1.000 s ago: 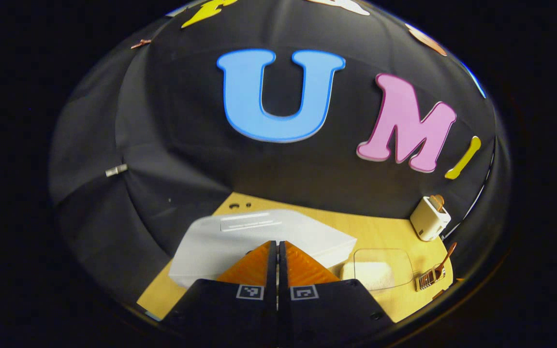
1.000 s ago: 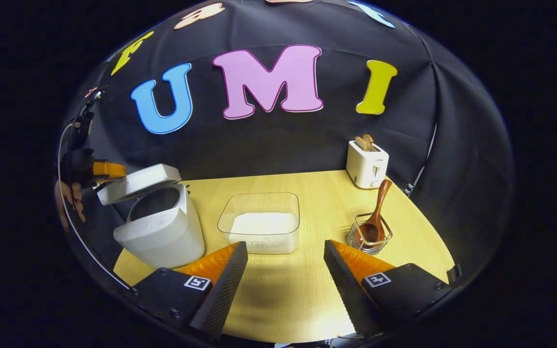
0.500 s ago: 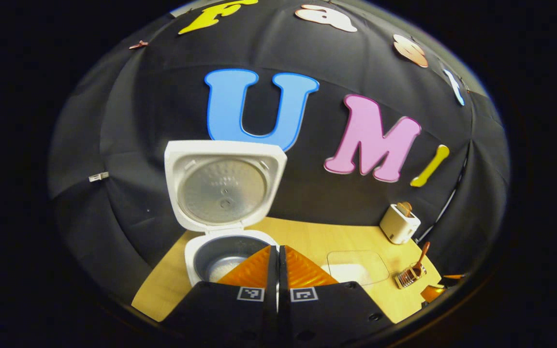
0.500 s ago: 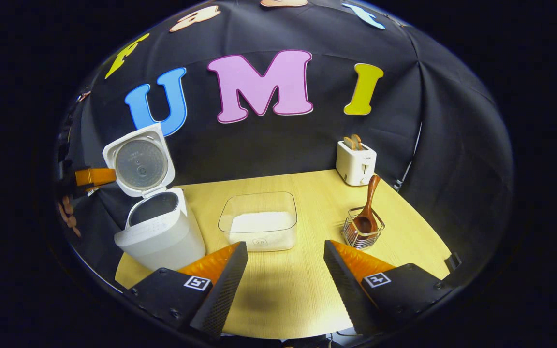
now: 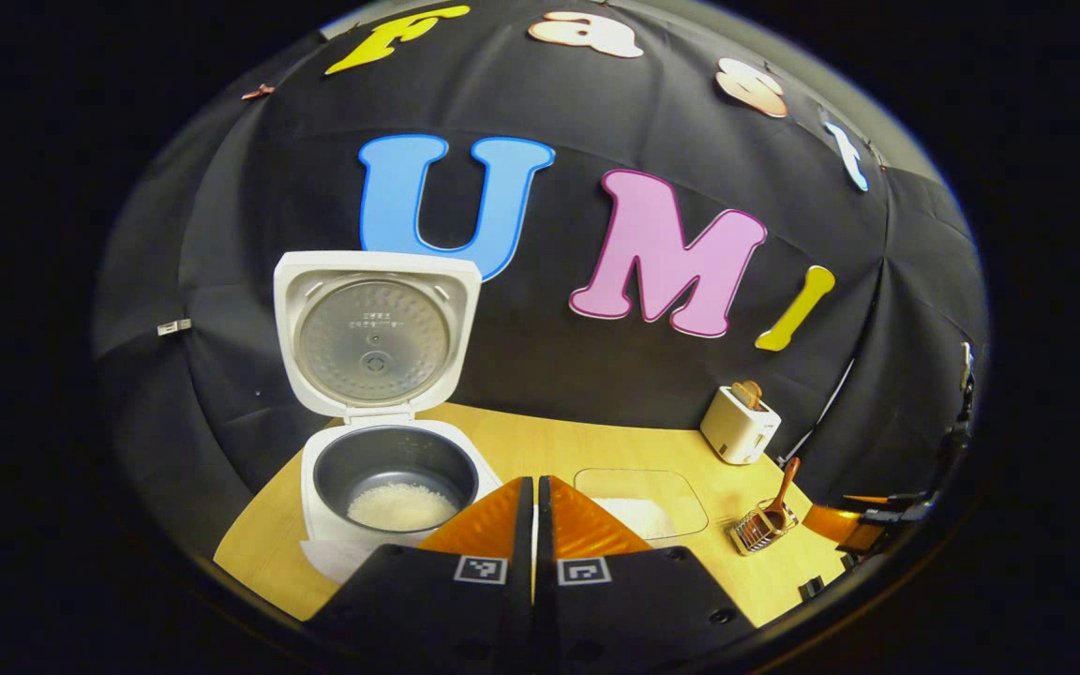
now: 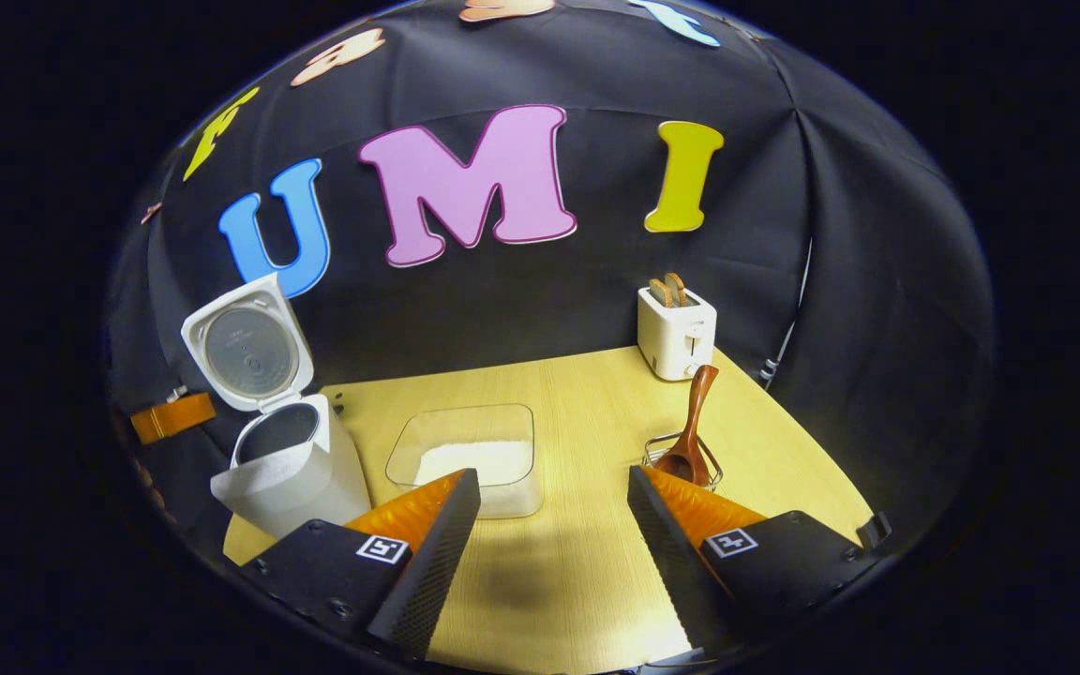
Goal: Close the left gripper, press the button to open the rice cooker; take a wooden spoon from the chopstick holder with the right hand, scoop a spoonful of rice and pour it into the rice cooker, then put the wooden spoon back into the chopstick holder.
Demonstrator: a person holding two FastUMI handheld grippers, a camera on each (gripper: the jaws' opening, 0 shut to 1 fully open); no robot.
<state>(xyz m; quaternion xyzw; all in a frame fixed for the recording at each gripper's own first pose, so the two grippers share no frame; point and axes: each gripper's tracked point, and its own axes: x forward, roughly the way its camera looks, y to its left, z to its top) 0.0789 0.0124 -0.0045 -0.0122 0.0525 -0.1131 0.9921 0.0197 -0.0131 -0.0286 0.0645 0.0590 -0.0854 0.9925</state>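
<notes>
Left tool (image 5: 534,511) fingers pressed together and empty, right tool (image 6: 554,511) fingers spread wide, empty

Looking pretty evenly lit from overhead, with the wooden table (image 6: 587,562) glowing warm and bright ahead of the right gripper (image 6: 554,553). Throwing a soft dark shadow on the wood right between its spread fingers. Going dim toward the edges, the booth cloth soaking up most of the light. Bending hard at the rim from the fisheye, table edge curving. Staying sharp in the middle: rice cooker (image 5: 381,422) lid catching a mild sheen, no harsh glare. Blurring slightly on the left gripper (image 5: 533,525) fingers up close.
</notes>
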